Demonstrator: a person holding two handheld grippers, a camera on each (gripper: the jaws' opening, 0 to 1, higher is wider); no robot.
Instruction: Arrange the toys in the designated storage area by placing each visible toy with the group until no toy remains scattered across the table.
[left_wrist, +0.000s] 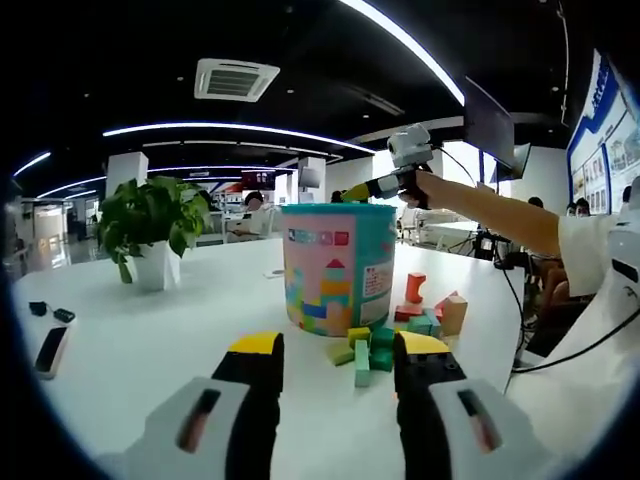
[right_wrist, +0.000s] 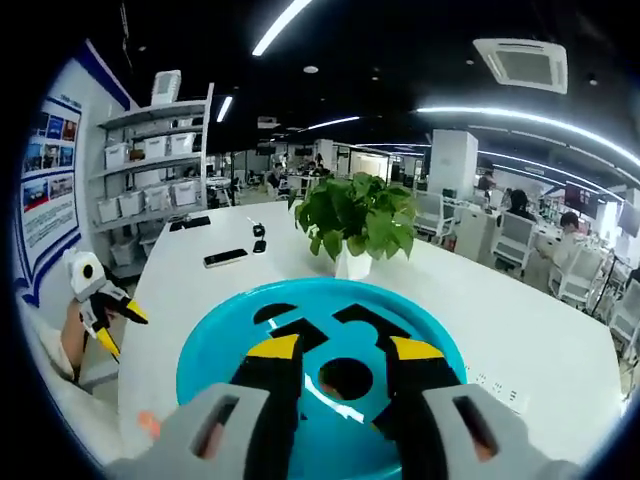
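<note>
Toy blocks (left_wrist: 400, 325) lie scattered on the white table (left_wrist: 150, 330), centre-right of the left gripper view: green and teal ones low by the bucket's base, red and tan ones a bit further right. Just left of them, touching or nearly so, stands the storage bucket (left_wrist: 338, 265), a tall teal/pink tub w/ block pics printed on its side. In the right gripper view the same tub is seen from above: its teal lid (right_wrist: 230, 340) w/ shape-sorter cutouts and a round hole fills the lower centre.

Left gripper (left_wrist: 335, 350) sits bottom centre of its view, jaws apart w/ a wide gap, nothing between them; the green blocks lie just past the tips. Right gripper (right_wrist: 345, 350) hangs over the lid, jaws apart, nothing clearly held; the round hole shows in the gap. In the left gripper view the right gripper is upper centre, above the bucket rim, held by a person's hand (left_wrist: 425, 187) and bare forearm coming in from the right; cables trail down at right.

Around: potted plant (left_wrist: 152, 225) in a white pot, left of the bucket and well apart; dark phone-like items (left_wrist: 50, 350) at the table's far left edge. Beyond the table, office desks, shelving w/ bins (right_wrist: 150, 175), seated people, ceiling strip lights.
</note>
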